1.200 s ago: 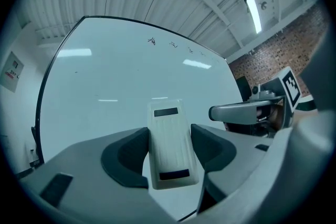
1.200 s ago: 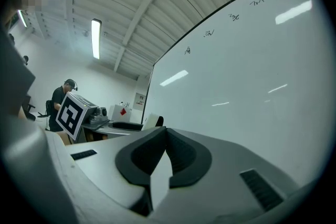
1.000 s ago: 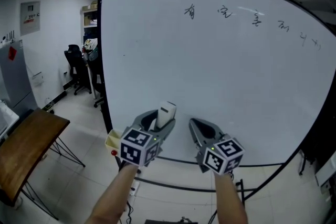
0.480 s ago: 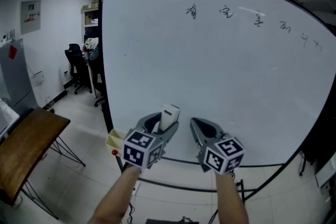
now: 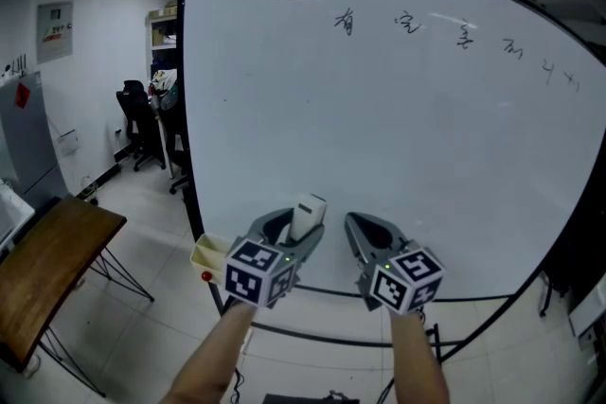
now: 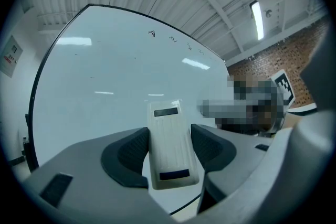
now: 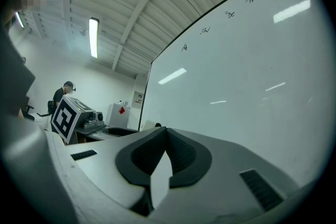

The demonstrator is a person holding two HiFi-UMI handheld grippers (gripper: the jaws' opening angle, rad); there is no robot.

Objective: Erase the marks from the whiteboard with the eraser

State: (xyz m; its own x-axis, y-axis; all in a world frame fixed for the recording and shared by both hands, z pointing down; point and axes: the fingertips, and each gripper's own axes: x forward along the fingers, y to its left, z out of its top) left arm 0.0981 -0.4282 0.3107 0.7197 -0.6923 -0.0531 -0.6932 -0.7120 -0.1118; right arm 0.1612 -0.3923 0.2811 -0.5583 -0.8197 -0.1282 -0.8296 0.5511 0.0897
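Eraser (image 5: pixel 307 213) clamped upright between left gripper (image 5: pixel 287 236) jaws, in front of the whiteboard (image 5: pixel 398 137) near its bottom edge. Right gripper (image 5: pixel 367 239) just beside, jaws pressed together, empty. Marks (image 5: pixel 405 22) along top edge toward right corner.

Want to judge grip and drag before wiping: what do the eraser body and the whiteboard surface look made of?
The eraser looks like off-white moulded plastic, matte and finely ribbed, with two dark inset strips; its wiping pad isn't visible. The whiteboard looks like a glossy white coated panel, since it mirrors bright light streaks; what lies under the coating can't be told.
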